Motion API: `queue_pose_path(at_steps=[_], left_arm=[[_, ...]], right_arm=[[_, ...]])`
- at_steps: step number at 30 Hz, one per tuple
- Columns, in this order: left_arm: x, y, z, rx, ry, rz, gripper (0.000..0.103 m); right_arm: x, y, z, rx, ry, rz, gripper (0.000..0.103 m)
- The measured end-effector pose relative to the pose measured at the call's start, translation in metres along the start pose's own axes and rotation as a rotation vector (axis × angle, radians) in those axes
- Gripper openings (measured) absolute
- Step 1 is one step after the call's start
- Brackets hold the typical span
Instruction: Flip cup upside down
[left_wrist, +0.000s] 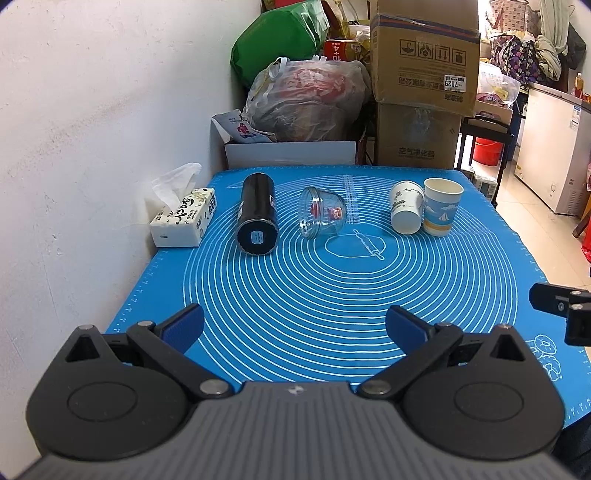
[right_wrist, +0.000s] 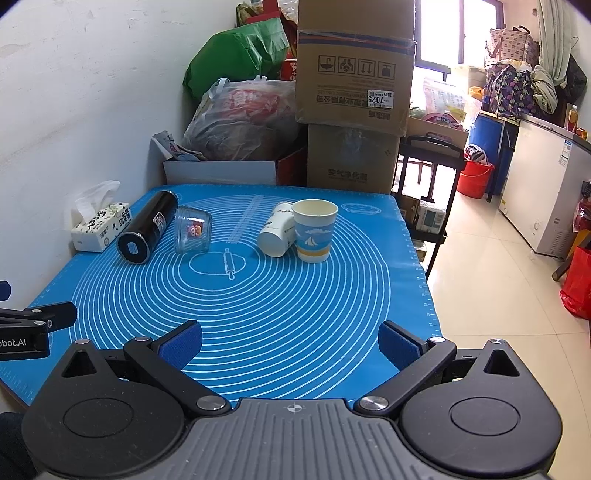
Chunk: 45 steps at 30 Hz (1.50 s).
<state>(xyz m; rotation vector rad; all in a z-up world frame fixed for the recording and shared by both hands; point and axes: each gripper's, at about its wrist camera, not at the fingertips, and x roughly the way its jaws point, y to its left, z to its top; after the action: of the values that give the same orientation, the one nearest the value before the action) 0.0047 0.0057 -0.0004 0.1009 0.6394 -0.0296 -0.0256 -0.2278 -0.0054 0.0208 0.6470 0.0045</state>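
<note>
Blue mat (left_wrist: 332, 295) fills the table; sailboat cup (right_wrist: 314, 230) stands upright far right, white cup (right_wrist: 276, 234) leaning on it. I've got left gripper (left_wrist: 294, 330) and right gripper (right_wrist: 290, 345) wide open, empty, hovering at the near edge.

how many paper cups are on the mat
2. A sailboat cup stands upright at the mat's far right; a white cup lies tipped against its left side. None seems hidden.

The paper cup (left_wrist: 442, 206) (right_wrist: 314, 230) with a sailboat print is standing upright, mouth up, on the blue mat (left_wrist: 332, 295) (right_wrist: 258, 306). A white paper cup (left_wrist: 405, 207) (right_wrist: 277, 230) is leaning against it, tilted.
</note>
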Motion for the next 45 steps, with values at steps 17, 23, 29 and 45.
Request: queue_pose_path(at_steps=[17,23,29,45], left_arm=[[-0.0003,-0.0010,0.0000,0.001,-0.004,0.004,0.103],[-0.0003,-0.0016,0.0003,0.003,-0.003,0.006,0.103],[-0.0004,-0.0034,0.0024,0.006,-0.005,0.007,0.103],[0.0060,-0.0007,0.0037,0.002,0.001,0.011,0.103]], right_arm=[[-0.0002,-0.0005,0.0005,0.001,-0.004,-0.003,0.103],[-0.0002,-0.0009,0.0006,0.001,-0.003,-0.003,0.103],[-0.0001,-0.0010,0.0009,0.001,-0.004,-0.003,0.103],[0.0053,-0.0040,0.0012,0.005,0.008,0.005,0.103]])
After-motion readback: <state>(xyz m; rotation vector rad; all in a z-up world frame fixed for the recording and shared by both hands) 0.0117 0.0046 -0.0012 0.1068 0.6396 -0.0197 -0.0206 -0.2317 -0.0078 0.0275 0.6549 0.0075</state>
